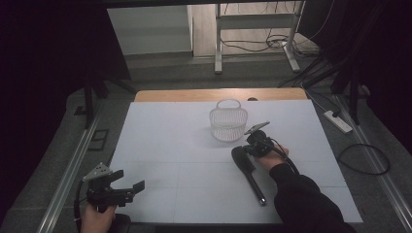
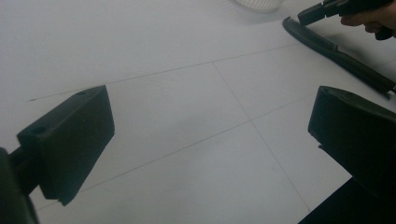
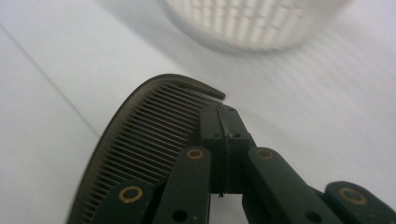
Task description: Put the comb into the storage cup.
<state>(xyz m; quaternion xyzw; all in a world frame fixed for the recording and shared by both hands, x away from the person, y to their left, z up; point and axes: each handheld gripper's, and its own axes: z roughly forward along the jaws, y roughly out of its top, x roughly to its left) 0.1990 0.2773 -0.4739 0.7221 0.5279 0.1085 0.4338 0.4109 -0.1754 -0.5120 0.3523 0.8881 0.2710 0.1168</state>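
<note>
Black plastic left gripper (image 1: 127, 187) is held low at the near left corner of the white counter (image 1: 170, 145), its fingers (image 2: 70, 140) spread wide with nothing between them. Farther in, right of centre, a long dark plastic comb with a slim handle (image 1: 248, 173) is seen lying flat on the counter, toothed head toward the far side, handle pointing back toward the person. The right gripper (image 1: 255, 143) is poised at the toothed head (image 3: 140, 140); its fingers (image 3: 212, 126) are pressed together and appear to rest over the teeth, and nothing is seen between them. Whether the tips touch the comb cannot be told.

Handling, as judged: the comb is expected to be light, stiff and thin, lying nearly flush with the counter, so an edge is hard to get under. Smooth plastic may slip; the teeth may flex. A hold across the spine near the head, or on the handle, is judged best.

Beyond, just past the comb, a white slotted plastic basket with a hoop handle (image 1: 228, 122) stands upright.
</note>
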